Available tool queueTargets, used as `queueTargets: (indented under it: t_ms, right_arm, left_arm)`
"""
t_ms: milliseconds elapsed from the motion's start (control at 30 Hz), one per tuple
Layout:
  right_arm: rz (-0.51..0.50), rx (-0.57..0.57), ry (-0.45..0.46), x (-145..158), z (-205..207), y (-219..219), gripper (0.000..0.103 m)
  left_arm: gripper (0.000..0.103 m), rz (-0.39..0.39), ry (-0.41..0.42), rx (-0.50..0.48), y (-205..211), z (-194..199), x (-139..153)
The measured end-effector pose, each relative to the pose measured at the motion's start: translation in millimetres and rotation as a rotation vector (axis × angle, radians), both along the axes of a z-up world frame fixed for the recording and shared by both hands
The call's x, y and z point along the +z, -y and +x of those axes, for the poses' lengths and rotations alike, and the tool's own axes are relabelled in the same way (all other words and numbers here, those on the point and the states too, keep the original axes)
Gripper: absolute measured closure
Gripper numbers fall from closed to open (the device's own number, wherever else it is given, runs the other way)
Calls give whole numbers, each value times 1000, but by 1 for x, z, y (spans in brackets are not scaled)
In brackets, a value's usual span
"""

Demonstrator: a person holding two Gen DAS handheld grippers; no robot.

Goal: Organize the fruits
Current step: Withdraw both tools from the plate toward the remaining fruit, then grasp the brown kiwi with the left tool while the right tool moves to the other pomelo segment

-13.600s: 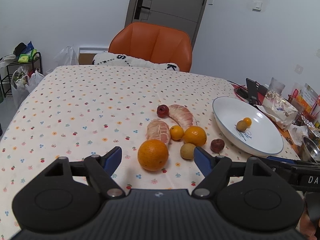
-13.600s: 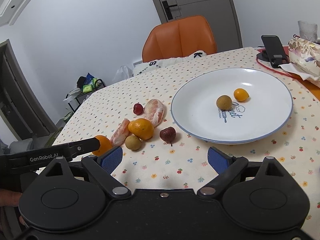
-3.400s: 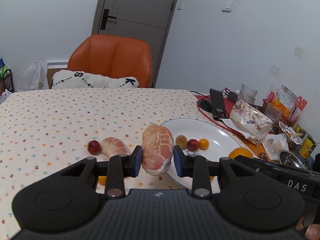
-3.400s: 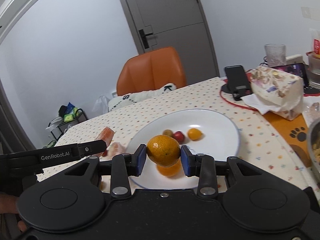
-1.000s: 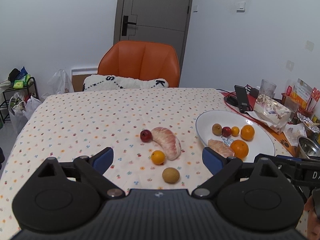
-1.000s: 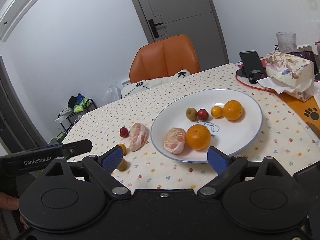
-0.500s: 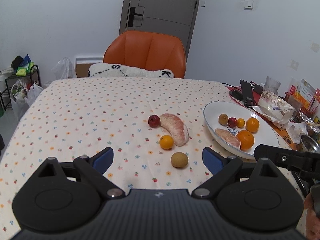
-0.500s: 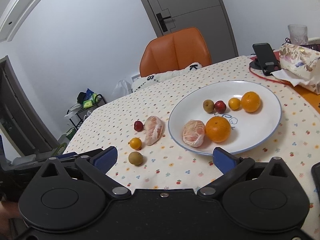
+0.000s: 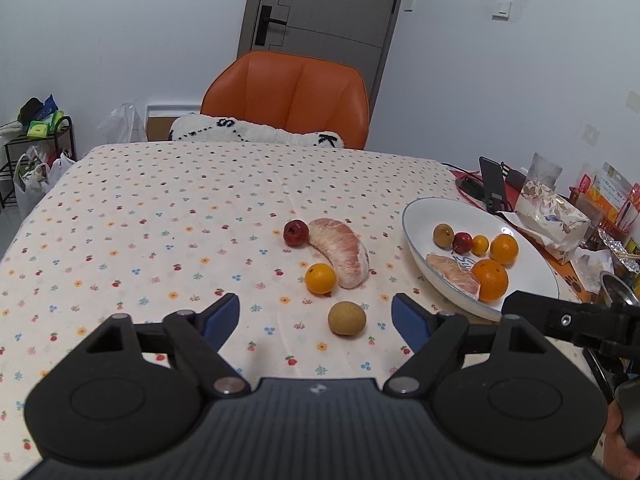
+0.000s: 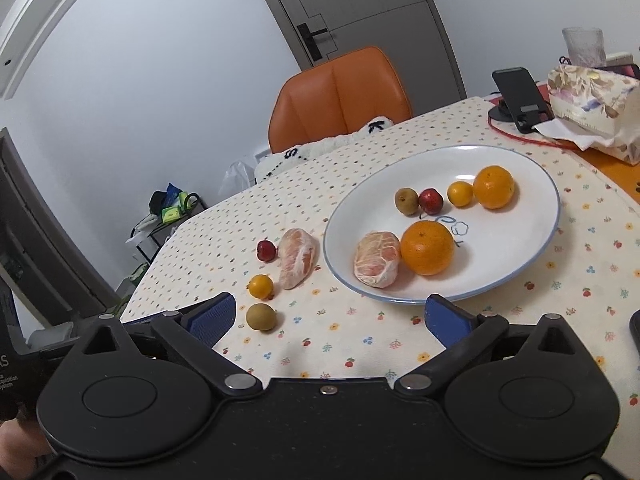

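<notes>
We've got both grippers spread wide and holding nothing, left gripper [image 9: 316, 314] and right gripper [image 10: 330, 316]. Six fruits sit on the white plate [image 10: 520, 248]; the brown fruit [image 9: 347, 318], small orange [image 9: 320, 278], pomelo segment [image 9: 344, 251] and red fruit [image 9: 296, 233] lie on the tablecloth [image 9: 140, 220] beside it

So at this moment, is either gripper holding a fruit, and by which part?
Nothing is held. The left gripper and right gripper both stand open and empty above the tablecloth.
</notes>
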State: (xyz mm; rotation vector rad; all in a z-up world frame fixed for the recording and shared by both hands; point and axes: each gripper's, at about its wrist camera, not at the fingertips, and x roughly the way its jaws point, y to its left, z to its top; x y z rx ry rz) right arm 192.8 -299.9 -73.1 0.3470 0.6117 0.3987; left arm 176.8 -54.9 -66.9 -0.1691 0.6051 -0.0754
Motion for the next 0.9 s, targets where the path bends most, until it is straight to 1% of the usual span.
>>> queueTargets:
  t_ms: [33,100,233,333,400,533,633,700,733,833,900]
  right_arm:
    - [-1,1,-3,-1,1,0,1]
    - [-3,4,-7,-3,3,0,2]
    - [0,10,-18,-6,7,0,6]
    - [14,14,-34,-8,11,1,6]
    - [25,19,-45,-11,13,1,7]
    - [26,5,-54,-14,15,-1,17]
    - [43,6,-60,-16,18,-4,23]
    - [42,7,-59,-17,20,-9,24]
    - [42,6,-58,-18,21,-11,25]
    - [48,5,-63,-21,25,-20,33]
    - [51,1,-67,-23,27,-26,34]
  left_arm:
    - [26,2,0,-1,1,1,-1]
    - [33,4,-6,-8,4,4,-2]
    - [40,2,-20,-21,8,10,-7]
    - [47,4,-27,-30,11,15,-11]
    - [53,2,-35,-36,12,19,-14]
    - [61,-3,-52,-44,15,26,-21]
    - [69,-10,-70,-53,16,32,-28]
    - [78,-30,-74,-72,15,33,-30]
    - [79,-34,-72,-79,15,33,-30]
    - [79,-17,-69,-68,13,32,-29]
    - [79,-27,-71,-60,7,32,-28]
